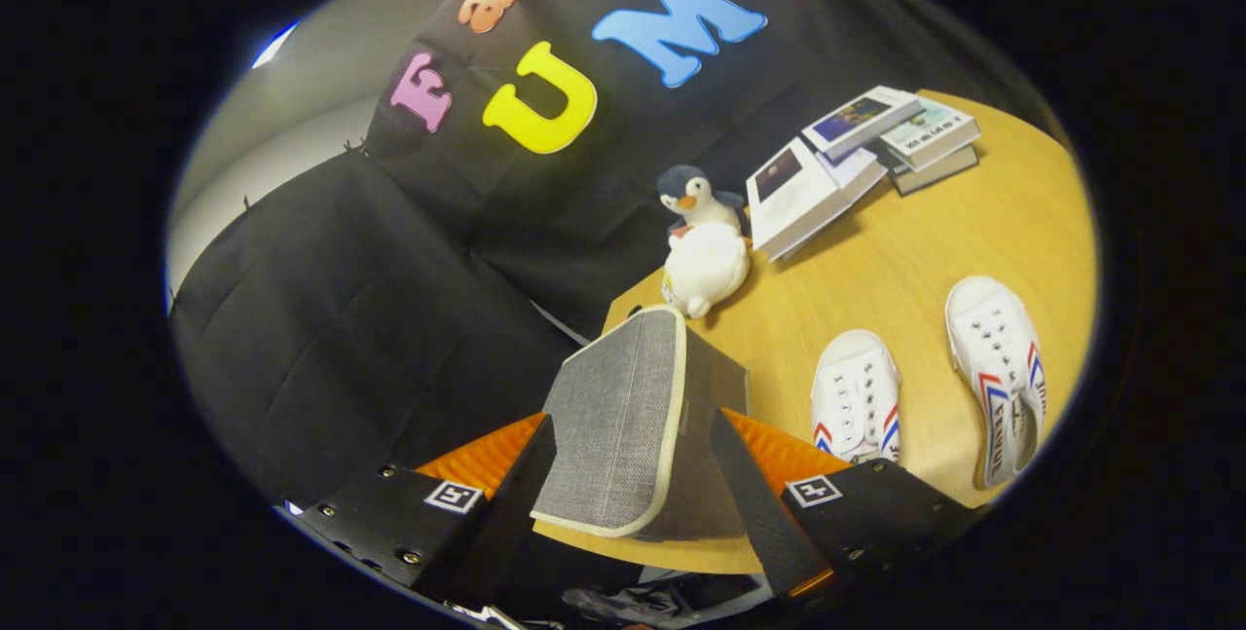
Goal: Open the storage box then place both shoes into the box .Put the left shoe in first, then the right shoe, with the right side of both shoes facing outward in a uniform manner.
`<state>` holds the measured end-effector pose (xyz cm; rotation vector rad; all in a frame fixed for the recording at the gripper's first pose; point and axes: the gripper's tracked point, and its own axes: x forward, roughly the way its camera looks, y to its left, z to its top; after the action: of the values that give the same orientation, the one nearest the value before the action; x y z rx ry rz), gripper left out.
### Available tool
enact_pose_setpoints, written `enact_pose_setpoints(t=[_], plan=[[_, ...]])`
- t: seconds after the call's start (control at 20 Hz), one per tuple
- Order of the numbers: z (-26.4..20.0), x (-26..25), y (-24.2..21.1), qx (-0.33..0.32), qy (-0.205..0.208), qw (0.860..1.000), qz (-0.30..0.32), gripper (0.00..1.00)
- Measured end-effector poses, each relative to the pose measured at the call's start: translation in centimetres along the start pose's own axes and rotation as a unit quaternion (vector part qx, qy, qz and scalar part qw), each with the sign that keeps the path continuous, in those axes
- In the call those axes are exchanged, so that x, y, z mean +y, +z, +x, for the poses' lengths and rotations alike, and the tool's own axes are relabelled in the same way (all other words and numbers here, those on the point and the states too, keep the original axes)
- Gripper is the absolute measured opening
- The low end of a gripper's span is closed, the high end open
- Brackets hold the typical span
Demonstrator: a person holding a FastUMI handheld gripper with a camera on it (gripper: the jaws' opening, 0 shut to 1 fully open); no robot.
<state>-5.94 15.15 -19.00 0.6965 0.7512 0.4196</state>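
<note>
One grey storage box (623, 416), two white shoes (857, 396) (998, 372), one plush penguin (703, 245), a few books (857, 163), all on one round table (925, 250). Your gripper (633, 460) has its jaws spread wide with the box lid between them; actual contact can't be told. Shoes lie right of the fingers, penguin and books beyond.

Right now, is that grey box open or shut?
Cannot tell for sure. The box stands between the fingers of the gripper, its cream-edged panel facing up; no gap or inside shows. Both shoes lie outside it.
</note>
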Motion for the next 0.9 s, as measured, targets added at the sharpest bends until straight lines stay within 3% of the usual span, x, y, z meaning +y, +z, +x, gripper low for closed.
enact_pose_setpoints(t=[0.2,0.55,0.7,0.8,0.9], plan=[[1.8,-0.1,-2.1,0.039,0.022,0.997,0.066,0.97],[3.6,-0.8,-4.7,0.086,0.021,0.986,0.142,0.97],[4.2,-1.0,-5.3,0.102,0.020,0.983,0.149,0.93],[4.1,-0.8,-5.9,0.115,0.025,0.981,0.156,0.76],[4.3,-0.8,-6.5,0.132,0.027,0.978,0.156,0.76]])
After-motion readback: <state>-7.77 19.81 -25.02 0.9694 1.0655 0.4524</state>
